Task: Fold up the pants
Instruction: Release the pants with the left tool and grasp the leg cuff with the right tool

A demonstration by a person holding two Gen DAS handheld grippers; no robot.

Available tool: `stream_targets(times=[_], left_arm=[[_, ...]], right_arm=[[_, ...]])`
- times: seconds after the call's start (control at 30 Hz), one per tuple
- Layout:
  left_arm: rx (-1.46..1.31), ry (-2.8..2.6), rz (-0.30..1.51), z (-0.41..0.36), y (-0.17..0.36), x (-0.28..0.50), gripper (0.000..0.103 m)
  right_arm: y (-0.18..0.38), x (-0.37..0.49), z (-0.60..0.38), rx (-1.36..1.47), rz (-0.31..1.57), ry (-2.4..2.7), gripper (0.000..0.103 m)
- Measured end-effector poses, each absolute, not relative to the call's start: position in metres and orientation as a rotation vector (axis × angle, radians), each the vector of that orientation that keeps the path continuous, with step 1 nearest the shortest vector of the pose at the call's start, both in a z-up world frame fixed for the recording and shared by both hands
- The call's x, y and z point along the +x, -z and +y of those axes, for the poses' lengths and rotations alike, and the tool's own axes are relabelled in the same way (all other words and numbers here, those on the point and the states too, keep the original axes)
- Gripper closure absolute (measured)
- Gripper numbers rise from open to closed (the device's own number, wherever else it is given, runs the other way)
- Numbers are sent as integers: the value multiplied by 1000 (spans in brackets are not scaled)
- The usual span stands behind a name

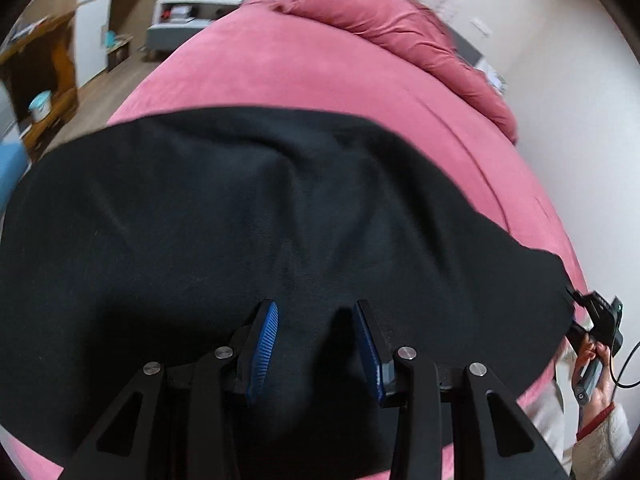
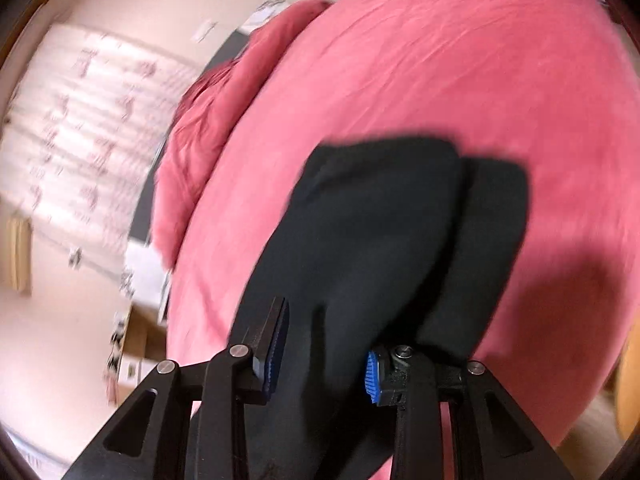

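Black pants (image 1: 248, 216) lie spread across a pink bed (image 1: 320, 76). My left gripper (image 1: 316, 312) is open, its blue pads (image 1: 266, 332) just above the near part of the cloth. In the right wrist view the pants (image 2: 380, 220) run away from me as a folded strip. My right gripper (image 2: 324, 320) has its jaws apart with cloth lying between them and draped over the right finger (image 2: 374, 376). The right gripper also shows in the left wrist view (image 1: 600, 320), at the pants' right end, held by a hand.
A bunched pink duvet (image 1: 400, 24) lies along the far side of the bed by the wall. Wooden shelves and a white cabinet (image 1: 92, 20) stand on the floor to the left. A curtain (image 2: 80, 120) hangs beyond the bed.
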State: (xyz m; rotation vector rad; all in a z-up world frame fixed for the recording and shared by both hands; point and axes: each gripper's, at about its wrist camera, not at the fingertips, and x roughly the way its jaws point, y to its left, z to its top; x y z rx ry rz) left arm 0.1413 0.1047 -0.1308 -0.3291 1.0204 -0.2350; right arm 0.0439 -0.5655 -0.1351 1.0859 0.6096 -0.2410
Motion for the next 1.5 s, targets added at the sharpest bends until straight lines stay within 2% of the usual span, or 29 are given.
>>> stream_targets(times=[0.03,0.07,0.1,0.27,0.5,0.6,0.67,0.7,0.77,0.9,1.07,1.1,1.13,1.17,1.23,1.37,1.5], left_arm=[[-352,230,1016,106,133,141,63],[-371,225,1012,109,134,140,63],[-383,220,1013,109,134,139,63],[-342,210,1000,108,137,135,63],[-264,202,978,94,135,129,62],[-285,208,985,97,134,127,62],[-310,217,989,101,134,130,62],[-333,227,981,103,131,129,62],[-360,256,964,103,127,125,62],[-381,320,946,95,119,127,62],[-346,369,935,75,108,138,62],[-326,379,934,68,106,142,62],[-303,388,932,61,104,146,62],[-282,393,929,56,102,149,62],[-209,403,923,40,100,165,62],[-46,394,901,14,96,187,62],[84,301,939,5,115,226,62]], right_arm=[[137,46,-577,1099,614,256,72],[137,46,-584,1110,615,271,89],[132,44,-591,1115,607,274,94],[103,35,-564,1000,520,227,94],[150,14,-580,1072,602,331,97],[143,4,-582,1079,566,328,86],[131,-16,-581,1054,502,346,68],[128,-24,-580,1042,478,372,64],[128,-33,-587,1032,460,404,47],[139,-25,-597,1058,526,365,47],[149,0,-595,1020,522,282,47],[148,9,-592,1007,519,276,51],[147,18,-590,1002,523,259,73],[148,29,-589,1011,545,229,87],[143,42,-586,1024,555,234,87],[115,23,-582,1019,456,213,87],[110,8,-577,977,477,268,87]])
